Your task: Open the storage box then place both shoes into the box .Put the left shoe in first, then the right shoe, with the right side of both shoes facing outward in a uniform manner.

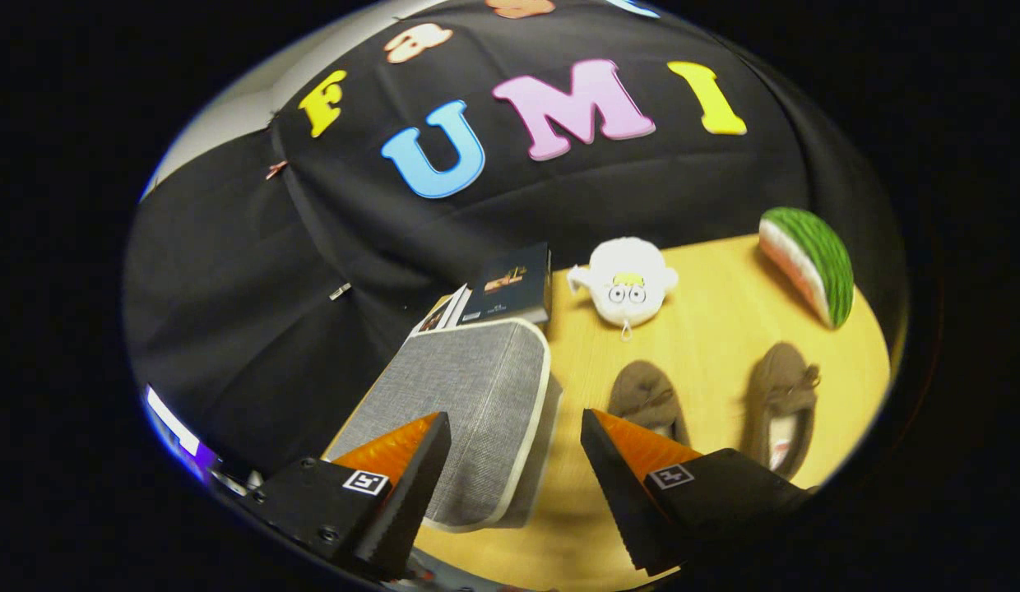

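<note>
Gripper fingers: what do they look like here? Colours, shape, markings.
The gripper has two wedge-shaped fingers tapering to points: orange on top, black ridged pads on the inner faces. Each sits on a black block bearing a small white square fiducial tag; the left block has visible screws. The jaws stand open, empty.

Shoes [716, 403] right of storage box [469, 411] (books [498, 292] behind)

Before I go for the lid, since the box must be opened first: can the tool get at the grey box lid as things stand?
Probably yes. The tool is open, and the grey box lid lies just ahead between its fingers, closed, nothing resting on it. The two brown shoes sit off beside it.
</note>
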`<state>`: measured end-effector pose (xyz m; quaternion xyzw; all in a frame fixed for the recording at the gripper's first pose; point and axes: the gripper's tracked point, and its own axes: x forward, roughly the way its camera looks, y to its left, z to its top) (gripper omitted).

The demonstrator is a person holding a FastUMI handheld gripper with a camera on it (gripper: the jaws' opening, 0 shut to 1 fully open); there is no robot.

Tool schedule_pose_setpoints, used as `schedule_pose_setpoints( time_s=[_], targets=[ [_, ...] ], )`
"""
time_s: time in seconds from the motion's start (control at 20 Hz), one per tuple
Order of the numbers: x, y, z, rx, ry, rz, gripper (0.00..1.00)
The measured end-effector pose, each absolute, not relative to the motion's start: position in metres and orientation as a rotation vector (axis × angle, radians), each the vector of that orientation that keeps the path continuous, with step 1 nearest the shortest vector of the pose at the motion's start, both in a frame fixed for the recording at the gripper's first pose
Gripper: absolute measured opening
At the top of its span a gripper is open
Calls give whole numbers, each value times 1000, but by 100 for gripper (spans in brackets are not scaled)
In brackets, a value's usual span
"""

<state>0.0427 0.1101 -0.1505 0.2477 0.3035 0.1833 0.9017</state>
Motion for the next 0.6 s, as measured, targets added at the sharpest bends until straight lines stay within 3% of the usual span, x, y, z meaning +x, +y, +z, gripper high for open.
schedule_pose_setpoints(
  time_s=[0.6],
  targets=[
    [31, 169, -197, 946, 942, 566, 96]
  ],
)
